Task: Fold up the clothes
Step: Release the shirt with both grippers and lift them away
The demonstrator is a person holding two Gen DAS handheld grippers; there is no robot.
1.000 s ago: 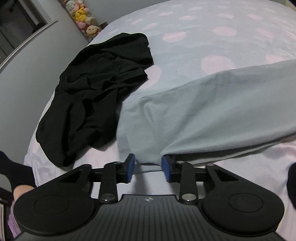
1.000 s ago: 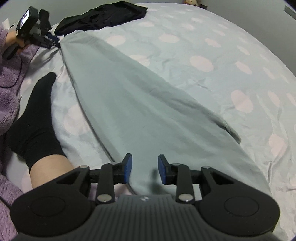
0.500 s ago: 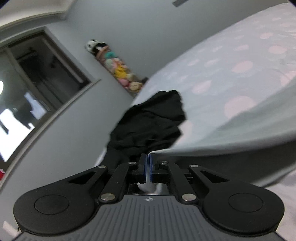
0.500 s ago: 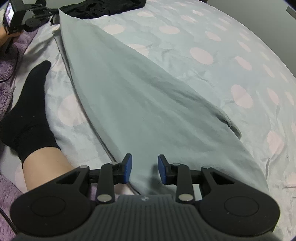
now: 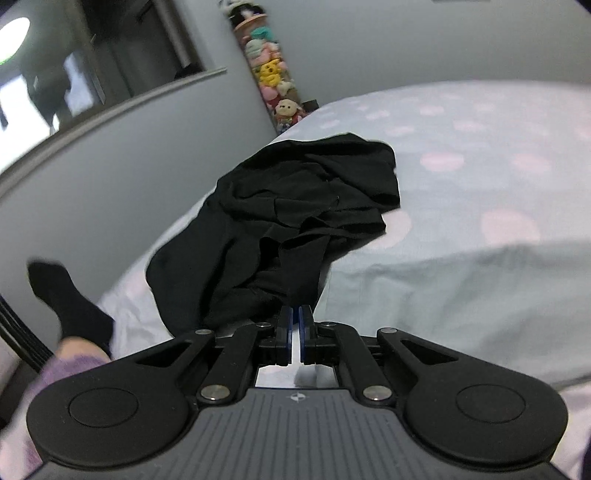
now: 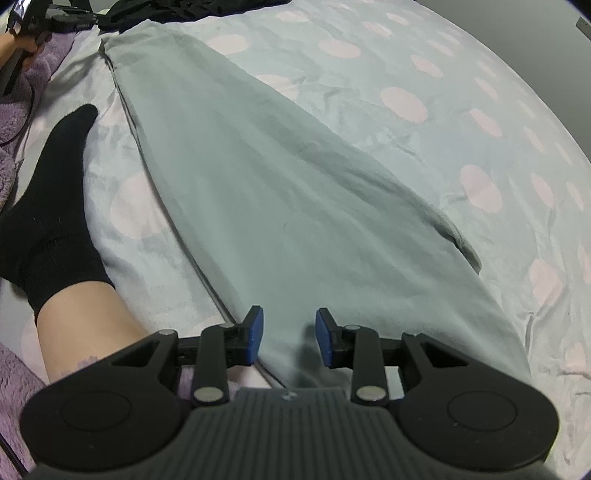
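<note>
A long grey-green garment (image 6: pixel 295 203) lies stretched across the bed, narrow end far, wide end near. My right gripper (image 6: pixel 290 334) hangs open just above its near edge, and the blue pads are not pressing the cloth. My left gripper (image 5: pixel 295 332) is shut on the garment's far corner, with a pale strip of the cloth between the pads. From there the garment (image 5: pixel 461 295) runs off to the right. The right wrist view shows the left gripper (image 6: pixel 55 20) at the top left, beside that raised corner. A crumpled black garment (image 5: pixel 295 206) lies just beyond it.
The bed has a pale blue sheet with pink dots (image 6: pixel 443 110). A person's foot in a black sock (image 6: pixel 48 206) rests on the bed left of the garment, and a purple fleecy sleeve (image 6: pixel 11 110) is beside it. Plush toys (image 5: pixel 269 70) stand against the wall past the bed's end.
My left gripper has shut on the grey-green garment's corner, then risen and rolled with it, lifting that corner. The right gripper has stayed open over the near edge.
</note>
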